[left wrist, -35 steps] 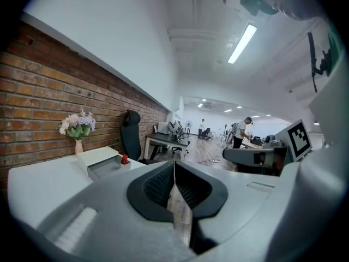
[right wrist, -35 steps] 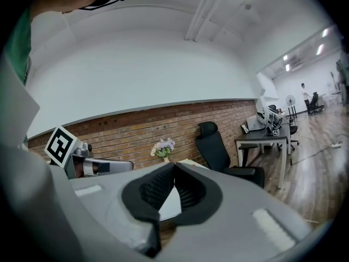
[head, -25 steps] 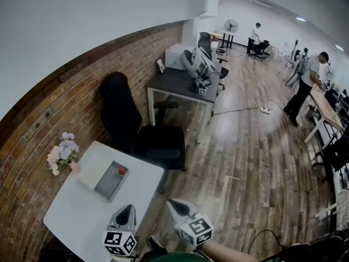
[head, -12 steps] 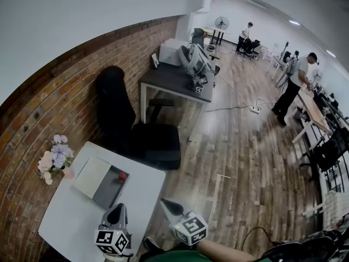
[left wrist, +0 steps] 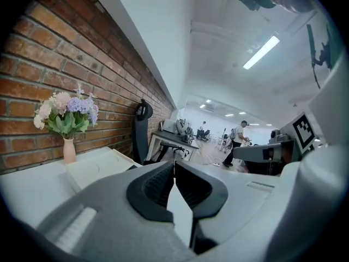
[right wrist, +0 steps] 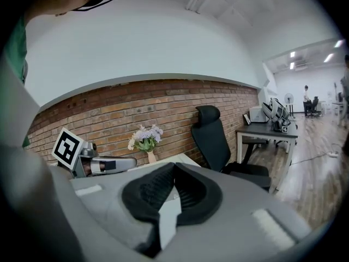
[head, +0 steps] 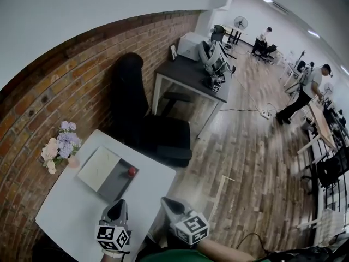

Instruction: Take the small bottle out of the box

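Observation:
An open box (head: 115, 182) lies on the white table (head: 71, 217), its white lid (head: 98, 167) folded out toward the wall. Inside it, at the corner nearest the black chair, a small bottle (head: 131, 172) shows only its red top. My left gripper (head: 120, 203) hovers over the table's near edge, short of the box, shut and empty. To its right, my right gripper (head: 165, 202) hangs off the table's side, also shut on nothing. In the left gripper view the lid (left wrist: 95, 165) lies ahead of the closed jaws; the bottle is hidden there.
A vase of flowers (head: 59, 152) stands at the table's wall side by the brick wall. A black office chair (head: 150, 130) sits just beyond the table, with a dark desk (head: 188, 75) behind it. People stand far off across the wooden floor.
The head view has swung a little, so the table and box sit slightly differently in the frame. Both grippers stay shut near the table's front edge.

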Demonstrator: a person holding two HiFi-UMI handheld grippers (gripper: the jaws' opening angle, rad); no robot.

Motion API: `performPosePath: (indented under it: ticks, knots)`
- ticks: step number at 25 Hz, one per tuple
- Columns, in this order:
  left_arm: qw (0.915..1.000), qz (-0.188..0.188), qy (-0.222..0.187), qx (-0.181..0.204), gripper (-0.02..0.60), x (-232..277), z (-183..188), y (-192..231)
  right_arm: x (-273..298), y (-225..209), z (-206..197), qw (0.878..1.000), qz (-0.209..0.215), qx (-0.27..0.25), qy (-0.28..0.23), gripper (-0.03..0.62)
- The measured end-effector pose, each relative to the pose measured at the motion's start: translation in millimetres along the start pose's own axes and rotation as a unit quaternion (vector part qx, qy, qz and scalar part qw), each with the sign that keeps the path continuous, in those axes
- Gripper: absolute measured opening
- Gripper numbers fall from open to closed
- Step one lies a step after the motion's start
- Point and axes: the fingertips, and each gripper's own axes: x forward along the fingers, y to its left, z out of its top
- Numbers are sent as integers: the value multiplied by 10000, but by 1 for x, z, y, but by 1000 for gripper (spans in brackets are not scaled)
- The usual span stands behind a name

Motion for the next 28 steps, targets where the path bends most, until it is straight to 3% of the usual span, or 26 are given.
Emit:
performPosePath:
  ticks: [12, 17, 22, 24, 26, 28]
  knots:
    - [9970, 734, 203, 148, 17, 45, 4, 23, 62, -34, 15, 9965, 803, 199, 64, 3]
    - [9908, 1206, 239, 564, 17, 73, 0, 33, 82, -59, 15, 9945, 986, 299, 165, 3]
    - [9845, 1295, 780, 886, 18, 106, -28, 41, 99, -82, 16, 9927, 1120, 357, 276, 3]
    - [9803, 1364, 1058, 964, 44, 111, -40, 43, 102, -87, 13, 9911, 1215, 410, 355, 3]
    - [9771, 1440, 1221, 979, 125, 116, -49, 48, 106, -91, 8, 9899, 1280, 452, 420, 3]
    - [9752, 1502, 1273, 1013, 147, 124, -53, 52, 110, -98, 5, 9890, 1323, 472, 457, 3]
